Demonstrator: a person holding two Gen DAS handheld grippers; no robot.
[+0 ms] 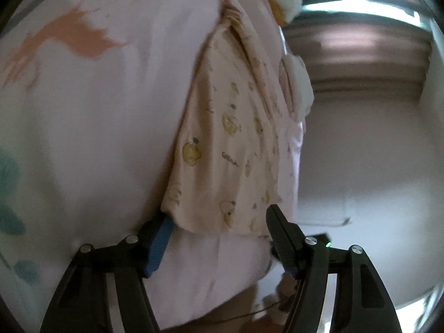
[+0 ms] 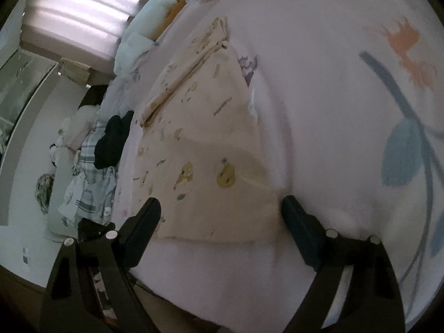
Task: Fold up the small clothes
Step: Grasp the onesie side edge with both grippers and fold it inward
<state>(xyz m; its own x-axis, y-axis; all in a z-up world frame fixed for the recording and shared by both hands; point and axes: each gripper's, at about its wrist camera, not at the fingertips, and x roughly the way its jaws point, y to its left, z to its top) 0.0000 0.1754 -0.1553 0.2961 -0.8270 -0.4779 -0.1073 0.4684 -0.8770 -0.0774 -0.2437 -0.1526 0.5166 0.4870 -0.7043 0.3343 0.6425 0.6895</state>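
Note:
A small cream garment [image 1: 222,144] printed with yellow fruit lies flat on a pale pink bedsheet [image 1: 97,111]. In the left wrist view my left gripper [image 1: 219,222] is open, its jaws wide apart at the garment's near hem; the left finger, with a blue pad [image 1: 159,245], sits by the hem's corner. In the right wrist view the same garment [image 2: 205,144] lies partly folded with a folded strip along its far side. My right gripper [image 2: 219,208] is open and empty, its fingers straddling the garment's near edge.
A pile of other clothes, plaid and black [image 2: 108,149], lies at the bed's left edge in the right wrist view. White plush toys [image 2: 144,27] sit at the far end of the bed. The sheet carries orange and blue prints [image 2: 402,149]. A curtained window [image 1: 360,55] stands beyond the bed.

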